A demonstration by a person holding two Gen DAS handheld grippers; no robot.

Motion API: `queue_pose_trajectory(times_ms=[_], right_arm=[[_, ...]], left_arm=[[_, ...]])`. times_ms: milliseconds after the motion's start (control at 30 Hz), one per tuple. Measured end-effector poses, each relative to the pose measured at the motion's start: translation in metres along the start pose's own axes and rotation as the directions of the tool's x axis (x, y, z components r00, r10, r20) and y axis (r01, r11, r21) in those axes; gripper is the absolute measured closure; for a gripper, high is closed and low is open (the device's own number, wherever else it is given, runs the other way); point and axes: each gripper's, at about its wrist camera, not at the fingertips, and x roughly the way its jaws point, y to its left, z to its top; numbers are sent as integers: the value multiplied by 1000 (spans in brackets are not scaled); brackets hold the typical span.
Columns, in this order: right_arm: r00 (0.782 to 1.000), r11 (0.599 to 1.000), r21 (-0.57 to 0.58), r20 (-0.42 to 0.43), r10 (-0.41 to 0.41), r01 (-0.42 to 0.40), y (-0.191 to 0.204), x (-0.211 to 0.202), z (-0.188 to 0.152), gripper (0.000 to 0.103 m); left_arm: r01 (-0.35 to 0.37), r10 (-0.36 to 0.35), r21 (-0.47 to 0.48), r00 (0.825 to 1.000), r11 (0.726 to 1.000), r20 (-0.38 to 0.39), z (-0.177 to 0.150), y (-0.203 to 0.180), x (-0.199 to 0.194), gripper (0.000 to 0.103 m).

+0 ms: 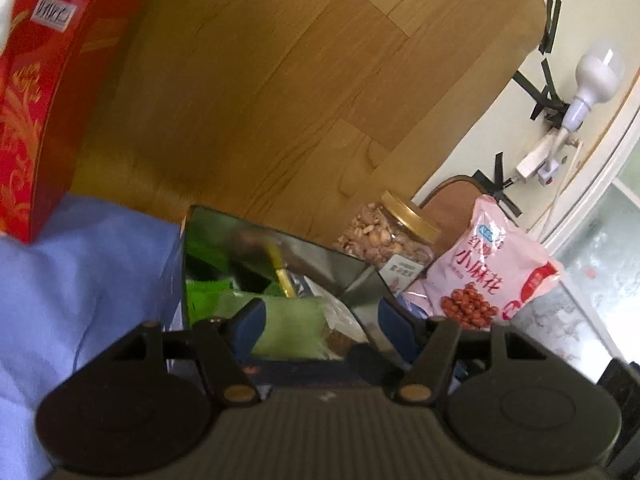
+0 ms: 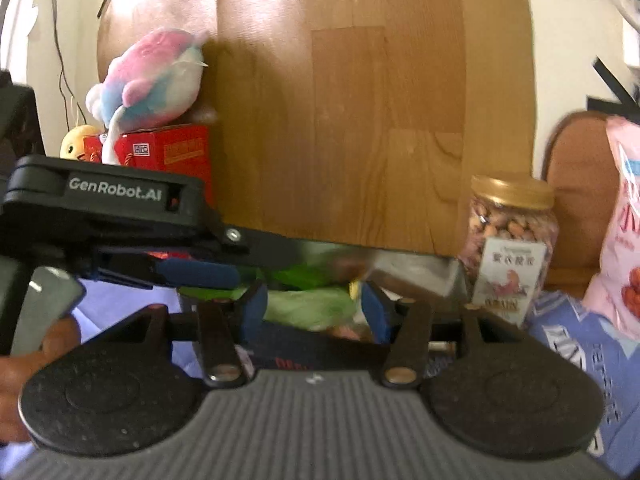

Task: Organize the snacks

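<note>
While both grippers crowd the open silver foil-lined bag of green snack packets, the step in hand looks like loading or steadying it, best done by holding the mouth wide with one side and feeding with the other. Left gripper is spread around a pale green packet without visibly squeezing it; right gripper is likewise spread, holding nothing. Just right of the bag stand a gold-lidded clear nut jar and a pink twist-snack pouch, so sideways room is tight. A tall red gift box bounds the left; the wooden board behind blocks forward travel. Lifting upward seems freest.
</note>
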Motion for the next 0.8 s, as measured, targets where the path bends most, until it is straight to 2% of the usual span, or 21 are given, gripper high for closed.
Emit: queue_pose_trajectory(times_ms=[100, 167, 233, 333, 400, 467, 533, 600, 633, 700, 800], right_arm=[[999, 999, 25, -15, 36, -36, 0, -22, -11, 47], [997, 998, 28, -50, 62, -61, 1, -33, -24, 47], [991, 995, 53, -94, 90, -86, 3, -43, -37, 47], [970, 980, 104, -155, 185, -171, 12, -57, -55, 47], [942, 956, 136, -183, 281, -259, 23, -65, -65, 47], [921, 940, 151, -201, 333, -307, 34, -71, -74, 47], [911, 932, 175, -216, 352, -319, 40, -74, -80, 47], [903, 921, 232, -229, 363, -312, 39, -76, -86, 47], [895, 908, 281, -235, 378, -310, 36, -76, -89, 47], [876, 868, 390, -241, 419, -308, 26, -75, -95, 48], [858, 808, 505, -224, 461, -302, 20, -77, -100, 49]], left_arm=[[38, -38, 23, 999, 999, 7, -11, -3, -20, 40], [82, -82, 29, 997, 996, 1, -22, -4, -40, 38], [94, -94, 38, 996, 995, -8, -36, -3, -59, 38], [71, -70, 38, 997, 997, -26, -62, 5, -89, 38], [54, -54, 13, 998, 998, -44, -80, 15, -110, 38], [27, -27, 1, 998, 1000, -61, -94, 20, -124, 38], [-17, 18, 15, 998, 1000, -53, -106, 20, -139, 38], [-49, 49, 21, 998, 999, -45, -114, 23, -149, 31], [-57, 57, 10, 997, 998, -43, -117, 26, -152, 28], [-54, 51, -39, 997, 998, -59, -121, 37, -153, 28], [-29, 19, -111, 995, 993, -93, -130, 52, -147, 33]])
